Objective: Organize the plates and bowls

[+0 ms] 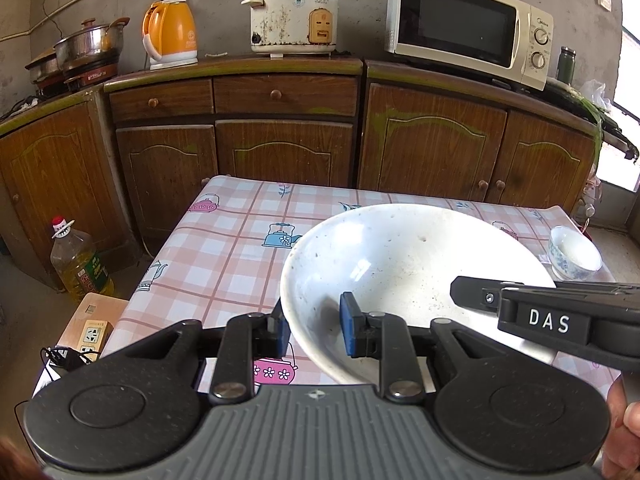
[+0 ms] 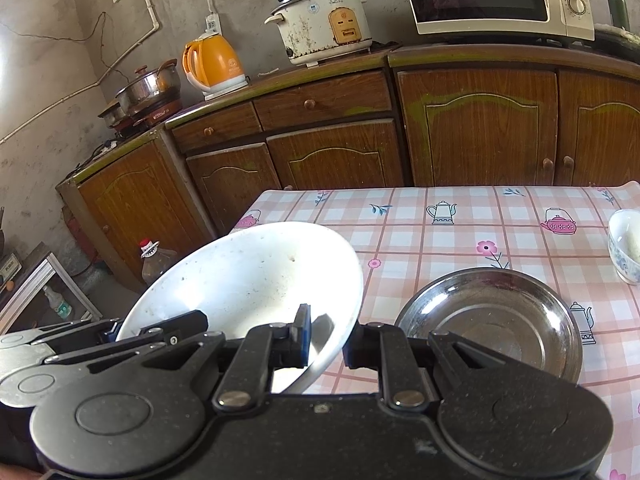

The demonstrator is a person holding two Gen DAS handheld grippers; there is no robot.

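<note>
Both grippers grip one white bowl by its near rim and hold it tilted above the table, which is covered in a pink checked cloth with teapot prints. In the left wrist view the left gripper has its jaws nearly closed on the rim at the bowl's 7 o'clock, one blue pad inside the bowl and the other outside against the wall; the right gripper comes in from 3 o'clock across the bowl's near right edge. In the right wrist view the right gripper has its jaws fully closed on the rim at the bowl's 5 o'clock, with one finger inside and one outside, and the left gripper holds the rim at the bowl's 8 o'clock. A steel plate lies flat on the table just beside the bowl at its 3 o'clock, apart from it. A small blue-patterned bowl stands upright near the table's right edge, at 2 o'clock from the plate and well apart. Behind the table, wooden cabinets carry a rice cooker, an orange kettle and a microwave.
</note>
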